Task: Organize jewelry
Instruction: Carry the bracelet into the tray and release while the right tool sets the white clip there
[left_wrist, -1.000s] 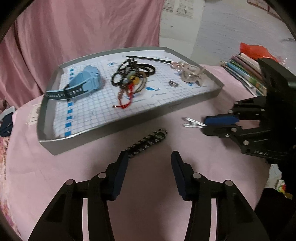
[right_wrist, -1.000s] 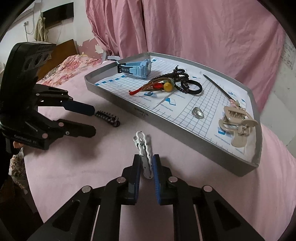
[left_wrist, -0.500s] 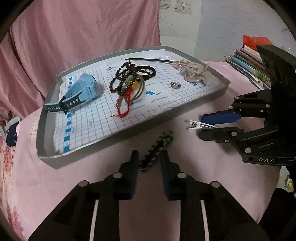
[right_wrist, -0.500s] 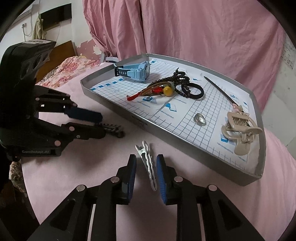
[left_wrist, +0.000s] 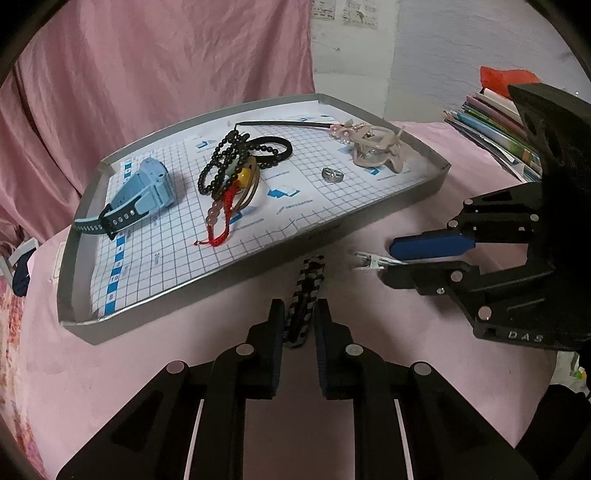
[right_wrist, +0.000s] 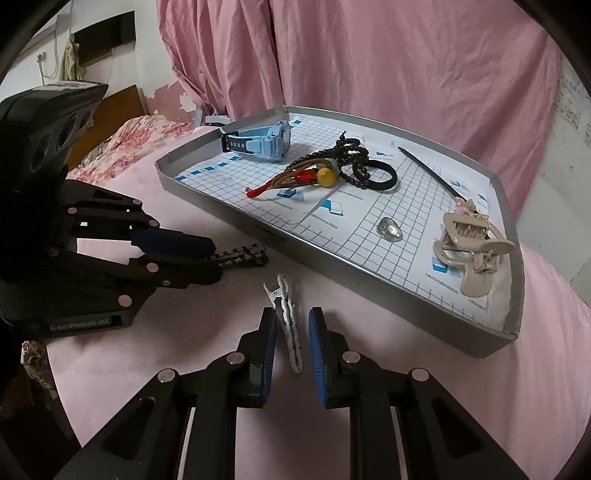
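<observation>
A black-and-white patterned hair clip (left_wrist: 304, 295) lies just in front of the grey tray (left_wrist: 332, 229); my left gripper (left_wrist: 299, 325) is shut on its near end. A thin white hair clip (right_wrist: 290, 325) sits between the fingers of my right gripper (right_wrist: 293, 332), which is open with small gaps on both sides. The tray (right_wrist: 369, 288) holds a blue watch (left_wrist: 147, 192), a tangle of bead bracelets (left_wrist: 229, 166), a silver ring (left_wrist: 332, 174), a beige claw clip (left_wrist: 376, 147) and a dark hair stick (left_wrist: 280, 123). Each view shows the other gripper: the right gripper (left_wrist: 388, 260) and the left gripper (right_wrist: 214, 258).
A pink cloth (left_wrist: 110, 369) covers the table. A stack of books (left_wrist: 495, 125) with a red bag (left_wrist: 506, 75) on top stands at the right. Pink curtains hang behind the tray. Flowered bedding (right_wrist: 129, 144) lies beyond the table's left side.
My left gripper moved forward over the patterned clip and shut on it. My right gripper, narrow around the white clip a second ago, has widened slightly.
</observation>
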